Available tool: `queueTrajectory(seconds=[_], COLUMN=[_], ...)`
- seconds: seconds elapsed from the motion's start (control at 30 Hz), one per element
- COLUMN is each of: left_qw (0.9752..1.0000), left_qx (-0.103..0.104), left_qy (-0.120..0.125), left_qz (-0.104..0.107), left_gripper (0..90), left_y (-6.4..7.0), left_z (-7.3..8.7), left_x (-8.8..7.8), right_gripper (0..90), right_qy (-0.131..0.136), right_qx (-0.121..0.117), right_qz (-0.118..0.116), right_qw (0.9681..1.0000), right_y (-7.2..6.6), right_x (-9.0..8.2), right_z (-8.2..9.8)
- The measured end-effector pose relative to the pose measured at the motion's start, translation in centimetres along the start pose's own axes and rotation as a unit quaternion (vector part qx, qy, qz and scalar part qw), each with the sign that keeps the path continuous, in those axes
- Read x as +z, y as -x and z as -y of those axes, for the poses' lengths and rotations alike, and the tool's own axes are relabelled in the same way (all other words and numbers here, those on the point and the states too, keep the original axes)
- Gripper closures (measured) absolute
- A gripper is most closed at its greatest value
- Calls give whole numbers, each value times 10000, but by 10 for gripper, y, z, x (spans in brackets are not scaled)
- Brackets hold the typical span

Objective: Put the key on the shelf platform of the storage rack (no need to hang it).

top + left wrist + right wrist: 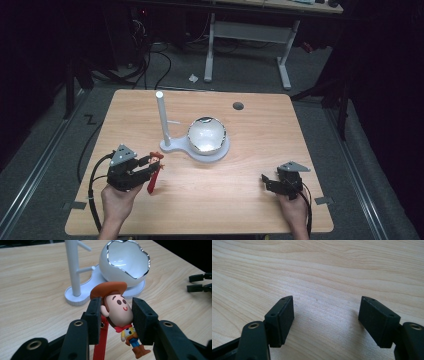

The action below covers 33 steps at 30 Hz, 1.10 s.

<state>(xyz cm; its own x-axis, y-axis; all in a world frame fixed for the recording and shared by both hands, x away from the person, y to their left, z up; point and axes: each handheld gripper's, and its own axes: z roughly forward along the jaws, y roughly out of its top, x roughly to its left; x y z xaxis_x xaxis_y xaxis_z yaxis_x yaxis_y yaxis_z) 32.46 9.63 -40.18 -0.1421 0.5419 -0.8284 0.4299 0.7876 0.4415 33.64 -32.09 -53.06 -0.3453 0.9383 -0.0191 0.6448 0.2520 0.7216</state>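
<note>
Hanging head-up from the left gripper (116, 315), whose fingers (94, 315) pinch its head, the cowboy keychain figure (155, 165) has the white peg stand (162, 120) at twelve o'clock; the right gripper (325, 320) gapes empty over the bench (240, 200).

A lab: floor cables (145, 65), bare workbench (250, 30).
</note>
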Motion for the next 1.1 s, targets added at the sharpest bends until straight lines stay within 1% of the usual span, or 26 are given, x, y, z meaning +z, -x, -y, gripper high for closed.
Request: queueTrajectory(seconds=[0.07, 0.1, 0.17, 0.27, 0.4, 0.43, 0.53, 0.6, 0.7, 0.8, 0.83, 0.87, 0.9, 1.0, 1.03, 1.07, 1.1], left_qw=[10000, 9999, 9999, 9996, 9993, 9992, 9990, 9987, 9981, 9974, 9973, 9966, 9963, 9958, 9955, 9947, 9947], left_qx=[14, 54, 15, 66, 102, 141, 123, 132, 91, 202, 168, 264, 296, 329, 367, 420, 381], left_qy=[-33, -60, -112, -167, -225, -245, -306, -366, -475, -540, -565, -611, -644, -684, -694, -750, -759], left_qz=[49, 79, 111, 202, 268, 291, 294, 333, 385, 440, 435, 479, 488, 505, 530, 572, 581], left_gripper=[616, 615, 616, 616, 615, 616, 616, 615, 616, 616, 616, 617, 617, 617, 617, 618, 618], left_y=[4, 5, 9, 15, 24, 26, 33, 37, 45, 52, 55, 58, 60, 69, 71, 74, 77], left_z=[-1, -1, -2, -3, -3, -3, -4, -5, -6, -7, -6, -6, -5, -4, -3, -3, -3], left_x=[-1, -1, -2, -3, -3, -3, -2, -1, 0, 1, 1, 1, 2, 4, 5, 6, 7], right_gripper=[289, 289, 289, 289, 289, 289, 289, 289, 289, 289, 289, 289, 289, 289, 289, 289, 289], right_qy=[0, -1, -1, -1, 0, -7, 0, 0, 0, 0, 0, -1, -2, -2, -2, -7, -7], right_qx=[-1, 1, 0, 2, 1, 23, 0, -2, -1, 1, 0, 2, 2, 4, 7, 6, 6], right_qz=[0, 0, 0, 0, -1, 1, -1, -1, -1, -2, -1, -1, -1, -3, -4, -8, -8], right_qw=[10000, 10000, 10000, 10000, 10000, 10000, 10000, 10000, 10000, 10000, 10000, 10000, 10000, 10000, 10000, 10000, 10000], right_y=[0, 0, 0, 0, 0, 0, 0, 0, 0, 0, 0, 0, 0, 0, 0, 0, 0], right_x=[0, 0, 0, 0, 0, 0, 0, 0, 0, 0, 0, 0, 0, 0, 0, 0, 0], right_z=[0, 0, 0, 0, 0, 0, 0, 0, 0, 0, 0, 0, 0, 0, 0, 0, 0])
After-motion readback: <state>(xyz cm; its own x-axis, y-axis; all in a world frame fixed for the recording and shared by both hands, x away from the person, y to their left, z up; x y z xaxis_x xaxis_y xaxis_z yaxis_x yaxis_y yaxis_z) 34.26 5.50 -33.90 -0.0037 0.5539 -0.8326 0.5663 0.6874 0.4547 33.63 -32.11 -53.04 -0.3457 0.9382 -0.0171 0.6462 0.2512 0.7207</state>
